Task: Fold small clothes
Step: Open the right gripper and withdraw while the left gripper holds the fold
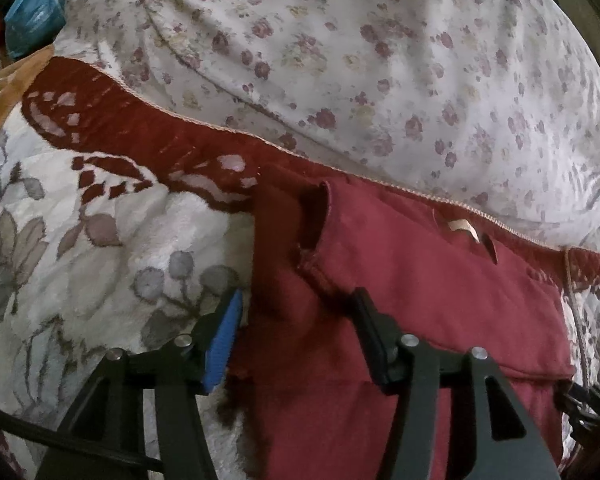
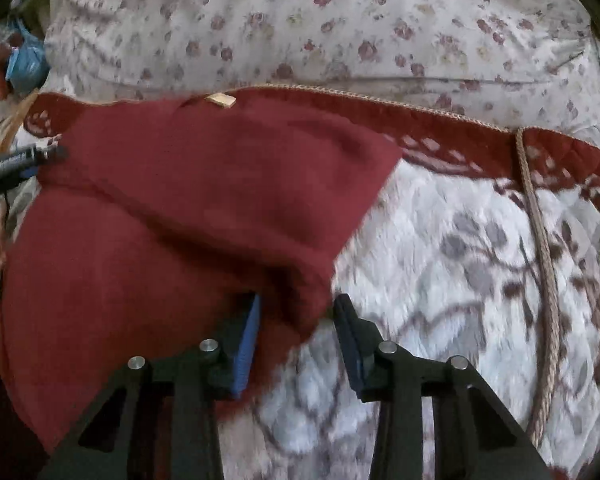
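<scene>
Floral blanket [image 2: 440, 264] under one red garment [image 2: 180, 208] with one tan label [image 2: 220, 100].
Left gripper [image 1: 296, 332] half-open astride the garment's edge; right gripper [image 2: 296, 332] partly open around its corner, grip uncertain.

Dark red garment [image 1: 420, 280] lies spread on the bed, soft knit, partly folded with one layer doubled over another. There's a small pale label [image 2: 220, 100] at its far edge, right by the blanket's trimmed border. In the right wrist view a corner flap [image 2: 300, 240] comes to a point and droops toward the near side, slightly blurred, raw fuzzy edges showing
</scene>
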Demonstrator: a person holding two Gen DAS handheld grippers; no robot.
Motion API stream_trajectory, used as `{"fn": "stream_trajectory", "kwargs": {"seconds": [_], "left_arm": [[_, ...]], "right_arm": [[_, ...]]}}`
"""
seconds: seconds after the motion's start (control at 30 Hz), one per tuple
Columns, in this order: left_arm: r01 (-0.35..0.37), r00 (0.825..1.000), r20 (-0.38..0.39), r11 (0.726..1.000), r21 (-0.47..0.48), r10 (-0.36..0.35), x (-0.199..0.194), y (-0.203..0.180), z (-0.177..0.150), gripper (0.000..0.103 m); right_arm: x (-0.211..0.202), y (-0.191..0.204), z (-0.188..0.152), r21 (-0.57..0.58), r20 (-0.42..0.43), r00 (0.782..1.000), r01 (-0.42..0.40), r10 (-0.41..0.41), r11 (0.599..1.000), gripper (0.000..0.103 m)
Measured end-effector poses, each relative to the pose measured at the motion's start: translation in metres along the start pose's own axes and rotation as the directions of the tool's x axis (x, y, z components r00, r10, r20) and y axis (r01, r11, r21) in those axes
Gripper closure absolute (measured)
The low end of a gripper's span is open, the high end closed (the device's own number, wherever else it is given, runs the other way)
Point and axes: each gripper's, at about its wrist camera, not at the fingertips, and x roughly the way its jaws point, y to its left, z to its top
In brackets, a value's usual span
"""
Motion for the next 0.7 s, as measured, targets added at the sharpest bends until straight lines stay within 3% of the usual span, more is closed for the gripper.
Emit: {"fn": "stream_trajectory", "kwargs": {"seconds": [0.07,0.13,0.2,0.23,0.33,0.4,0.53,0.63,0.7], "left_arm": [[0.007,1.000,0.024,1.000,-0.014,-0.006,-0.007,0.002,0.001,0.048],[0.016,0.999,0.051,1.000,-0.016,-0.016,-0.015,0.002,0.002,0.047],[0.008,0.997,0.077,1.000,-0.004,-0.007,-0.019,0.000,0.003,0.043],[0.000,0.997,0.083,1.000,0.003,-0.001,-0.019,-0.001,0.003,0.042],[-0.004,0.997,0.075,1.000,0.010,0.004,-0.015,-0.002,0.004,0.042],[-0.004,0.997,0.073,1.000,0.008,0.004,-0.016,-0.002,0.003,0.042],[0.014,0.993,0.115,1.000,-0.005,-0.013,-0.025,-0.001,0.003,0.038],[0.038,0.988,0.147,0.999,-0.011,-0.036,-0.031,-0.004,0.003,0.034],[0.042,0.985,0.166,0.999,0.011,-0.043,-0.033,-0.009,0.002,0.033]], "right_arm": [[-0.010,-0.010,0.000,0.053,0.001,0.999,-0.044,0.044,0.998,0.062],[-0.022,-0.022,0.006,0.120,0.061,0.994,-0.099,0.092,0.988,0.058],[-0.030,-0.031,0.012,0.165,0.115,0.989,-0.112,0.094,0.980,0.037],[-0.030,-0.033,0.013,0.180,0.130,0.988,-0.108,0.085,0.978,0.034],[-0.008,-0.028,0.028,0.180,0.106,0.992,-0.088,0.070,0.980,0.037],[0.009,-0.018,0.026,0.155,0.050,0.998,-0.048,0.040,0.987,0.059],[0.010,-0.007,0.008,0.095,0.045,0.998,-0.035,0.031,0.995,0.060],[0.004,-0.014,0.007,0.129,0.028,0.997,-0.072,0.069,0.989,0.059],[-0.004,-0.029,0.011,0.190,0.093,0.993,-0.086,0.069,0.978,0.049]]}}
